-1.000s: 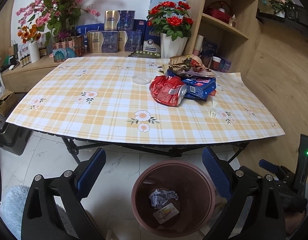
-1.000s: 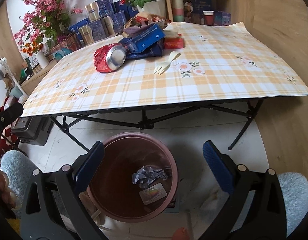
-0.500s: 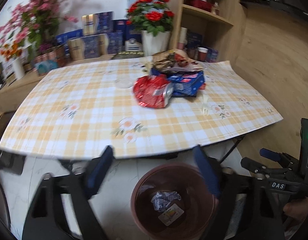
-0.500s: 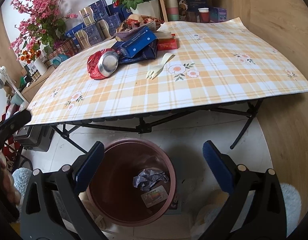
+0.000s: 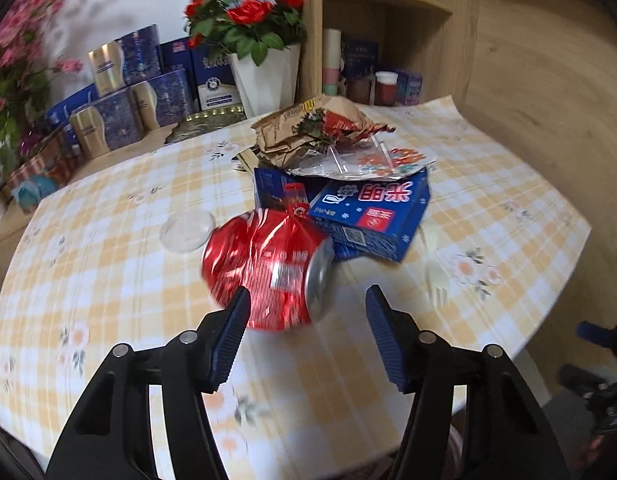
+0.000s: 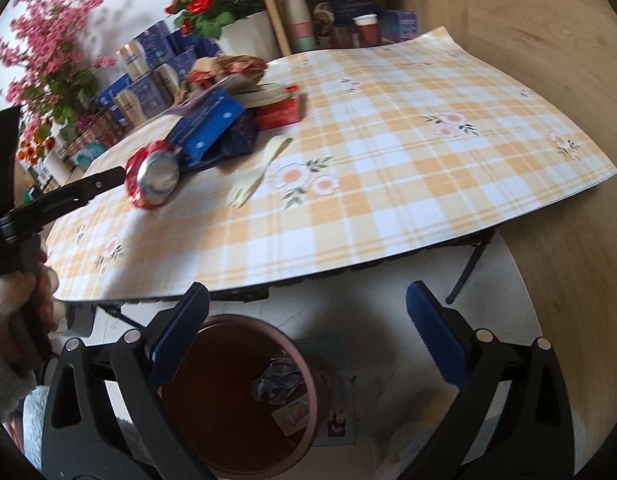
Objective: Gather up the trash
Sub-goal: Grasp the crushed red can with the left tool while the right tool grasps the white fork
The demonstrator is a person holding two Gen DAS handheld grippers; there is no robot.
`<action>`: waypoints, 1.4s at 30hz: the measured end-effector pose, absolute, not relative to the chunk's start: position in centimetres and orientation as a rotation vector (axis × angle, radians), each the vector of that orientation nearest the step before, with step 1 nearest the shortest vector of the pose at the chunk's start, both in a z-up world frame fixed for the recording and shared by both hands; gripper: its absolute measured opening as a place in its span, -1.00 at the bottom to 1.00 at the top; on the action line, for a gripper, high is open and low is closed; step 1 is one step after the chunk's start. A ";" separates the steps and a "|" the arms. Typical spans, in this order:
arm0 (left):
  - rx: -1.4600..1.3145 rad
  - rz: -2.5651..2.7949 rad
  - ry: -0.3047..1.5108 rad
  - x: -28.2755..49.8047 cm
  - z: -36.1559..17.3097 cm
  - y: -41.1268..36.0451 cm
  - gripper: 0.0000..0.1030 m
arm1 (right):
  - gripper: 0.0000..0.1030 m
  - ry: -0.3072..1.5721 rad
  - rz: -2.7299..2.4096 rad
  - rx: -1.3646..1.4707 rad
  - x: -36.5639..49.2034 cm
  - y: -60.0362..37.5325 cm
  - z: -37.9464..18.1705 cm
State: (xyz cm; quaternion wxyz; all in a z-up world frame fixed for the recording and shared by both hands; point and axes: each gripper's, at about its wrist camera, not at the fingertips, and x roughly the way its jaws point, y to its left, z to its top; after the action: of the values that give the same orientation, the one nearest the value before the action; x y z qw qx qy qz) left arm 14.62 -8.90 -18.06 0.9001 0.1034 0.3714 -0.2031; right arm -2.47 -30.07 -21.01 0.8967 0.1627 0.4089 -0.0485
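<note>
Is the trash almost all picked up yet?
Not yet. Done: crumpled paper and a card lie in the bin. In hand: the left gripper is closing around the crushed red can, not gripping yet. Left: blue box, wrappers, plastic fork. The right gripper is open, empty.

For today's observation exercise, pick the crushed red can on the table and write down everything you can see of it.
The crushed red can looks like thin shiny metal, dented and crumpled, with white print on red. It lies on its side on the checked tablecloth, its silver end facing the table's near edge. A blue box appears to touch its far side. The left tongs are closing just before it, not yet pressing it.
</note>
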 end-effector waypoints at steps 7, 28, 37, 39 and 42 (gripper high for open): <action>0.351 -0.371 0.781 17.5 -20.2 -10.9 -0.18 | 0.89 0.858 -0.132 0.335 -0.3 -31.7 -21.4; -0.043 -0.385 0.832 12.8 -16.2 -1.7 -0.70 | -0.37 0.912 -0.053 0.340 14.3 -28.5 -23.3; -0.104 -0.364 0.833 11.0 -16.4 0.2 -0.70 | -0.41 0.925 -0.107 0.216 17.0 -26.8 -23.4; -0.112 -0.360 0.834 10.8 -16.4 0.5 -0.70 | -0.44 0.930 -0.143 0.130 17.0 -25.6 -23.5; -0.124 -0.358 0.837 10.6 -16.4 0.8 -0.70 | -0.64 0.922 -0.133 0.074 16.9 -24.8 -23.6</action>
State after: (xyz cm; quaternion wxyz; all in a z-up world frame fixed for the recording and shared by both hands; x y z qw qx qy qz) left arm 10.57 0.75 -16.42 0.8964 -0.0599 0.4038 -0.1729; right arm 16.89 -24.75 -23.62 0.8928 0.0357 0.4445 -0.0639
